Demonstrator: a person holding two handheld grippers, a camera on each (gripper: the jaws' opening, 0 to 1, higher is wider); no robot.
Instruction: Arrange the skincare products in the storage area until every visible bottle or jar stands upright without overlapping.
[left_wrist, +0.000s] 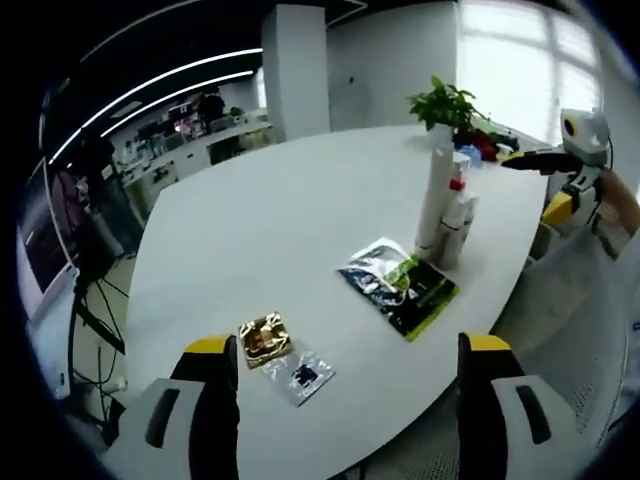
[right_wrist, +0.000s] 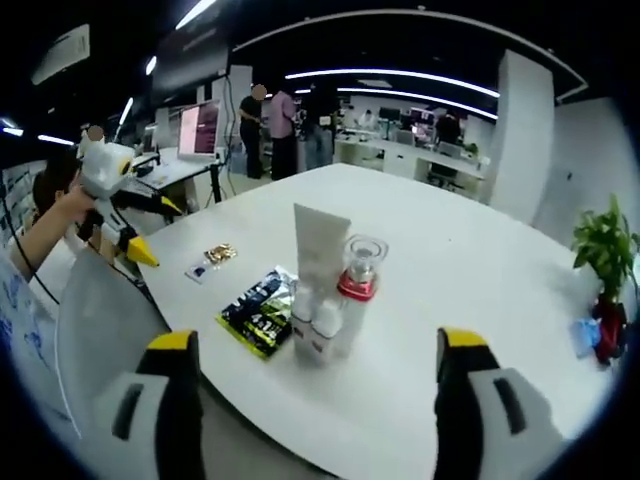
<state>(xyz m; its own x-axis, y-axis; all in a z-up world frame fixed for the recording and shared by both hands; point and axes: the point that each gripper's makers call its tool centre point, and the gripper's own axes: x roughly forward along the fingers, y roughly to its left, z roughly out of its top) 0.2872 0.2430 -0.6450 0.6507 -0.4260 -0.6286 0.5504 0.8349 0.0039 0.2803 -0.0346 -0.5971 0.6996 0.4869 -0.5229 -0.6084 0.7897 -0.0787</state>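
A cluster of skincare products stands upright on the white table (right_wrist: 450, 260): a tall white tube (right_wrist: 318, 250), a bottle with a red collar and clear cap (right_wrist: 358, 290), and small white bottles (right_wrist: 315, 322) packed against them. In the left gripper view the tube (left_wrist: 435, 195) and red-collared bottle (left_wrist: 456, 200) stand at the right. My left gripper (left_wrist: 348, 345) is open over the table's near edge, well short of the cluster. My right gripper (right_wrist: 313, 340) is open, facing the cluster from close by. Each gripper also shows in the other's view: left (right_wrist: 155, 228), right (left_wrist: 535, 185).
A green-black packet (left_wrist: 400, 285) lies flat beside the cluster. A gold sachet (left_wrist: 265, 338) and a clear sachet (left_wrist: 300, 375) lie nearer my left gripper. A potted plant (left_wrist: 445, 105) and a red item (right_wrist: 610, 325) sit at the far end. People stand at desks behind.
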